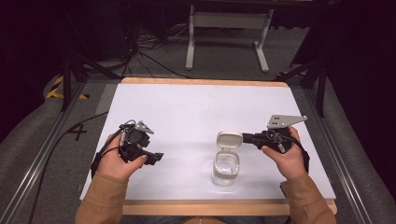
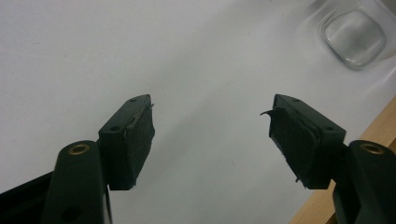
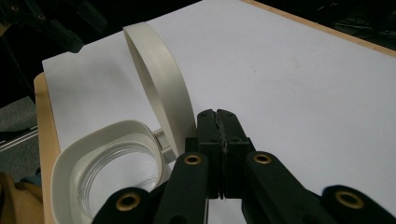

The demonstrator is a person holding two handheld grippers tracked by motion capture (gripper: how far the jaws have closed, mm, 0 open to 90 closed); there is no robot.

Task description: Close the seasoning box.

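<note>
Gripping a pair of tongs in each hand, you work at a white-topped counter (image 1: 187,112) with a wooden edge. Your right tongs (image 1: 244,137) are clenched with nothing between the jaws, pads pressed flat together in the right gripper view, and their tips rest against the outer face of the lid (image 1: 229,139) of a clear jar (image 1: 226,168). That jar stands toward the near edge of the counter, right of centre, with a cream rim (image 3: 100,135) around its mouth. The cream lid (image 3: 161,88) is swung up and stands roughly upright on its hinge (image 3: 161,140) at the far side of the rim, leaving the mouth uncovered. Your left tongs (image 1: 156,157) are released, jaws wide apart over bare white surface, well to the left of the jar; in the left gripper view the glass jar (image 2: 355,37) sits off at the upper right, near the wooden edge (image 2: 369,140). Tan sleeves (image 1: 100,198) cover both your forearms at the bottom of the high view.
</note>
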